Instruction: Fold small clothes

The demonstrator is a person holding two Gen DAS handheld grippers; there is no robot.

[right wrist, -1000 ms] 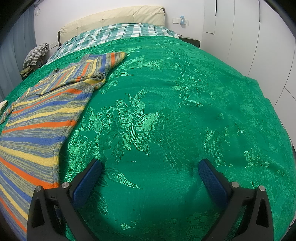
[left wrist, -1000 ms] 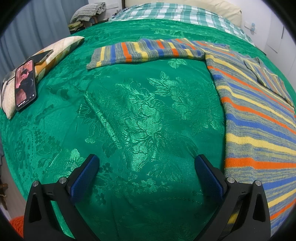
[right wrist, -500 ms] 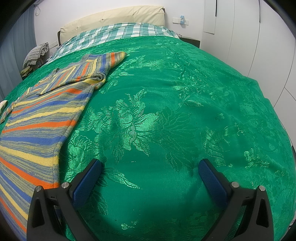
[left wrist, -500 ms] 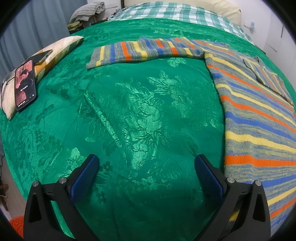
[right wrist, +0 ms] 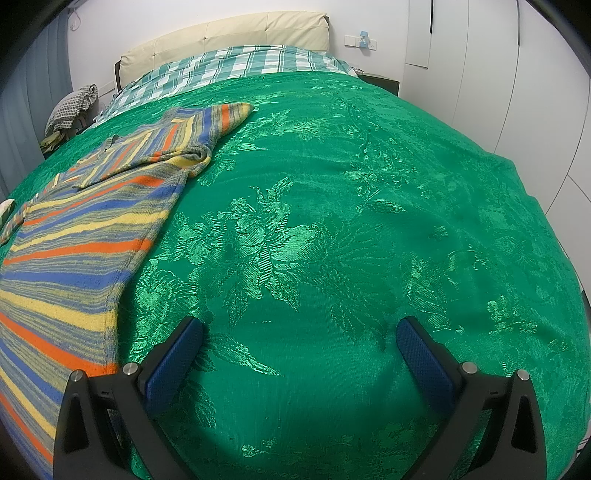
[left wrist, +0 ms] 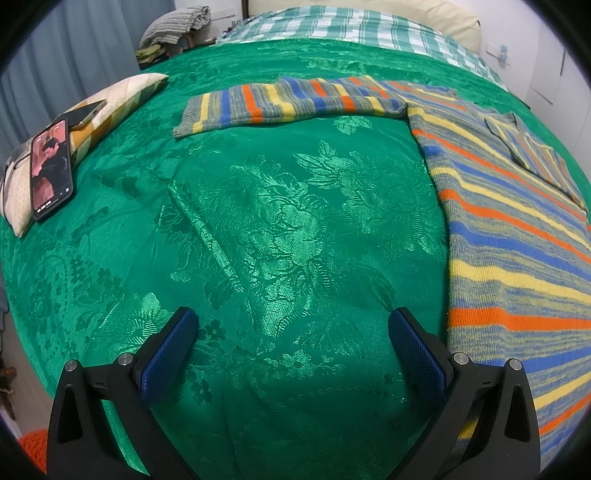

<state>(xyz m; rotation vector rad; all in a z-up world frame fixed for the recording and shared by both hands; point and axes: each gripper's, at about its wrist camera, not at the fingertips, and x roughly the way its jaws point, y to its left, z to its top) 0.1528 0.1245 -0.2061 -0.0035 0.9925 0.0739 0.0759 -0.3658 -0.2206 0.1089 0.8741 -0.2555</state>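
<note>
A striped knit sweater (left wrist: 509, 236) in grey, blue, yellow and orange lies flat on the green bedspread (left wrist: 280, 229). Its left sleeve (left wrist: 280, 101) stretches out sideways; the right sleeve (right wrist: 177, 140) is folded over the chest. My left gripper (left wrist: 293, 332) is open and empty, low over bare bedspread just left of the sweater's hem. My right gripper (right wrist: 299, 343) is open and empty over the bedspread (right wrist: 332, 221), just right of the sweater's body (right wrist: 74, 236).
A phone (left wrist: 50, 168) with a lit screen leans on a cream pillow (left wrist: 107, 105) at the bed's left edge. A checked sheet (left wrist: 351, 26) and a headboard (right wrist: 229, 37) lie at the far end. Folded cloth (left wrist: 173, 24) sits beside the bed. White wardrobe doors (right wrist: 517, 92) stand right.
The left gripper has drifted slightly left, so the sweater sits a little further right in its view. The right gripper and the sweater have not moved.
</note>
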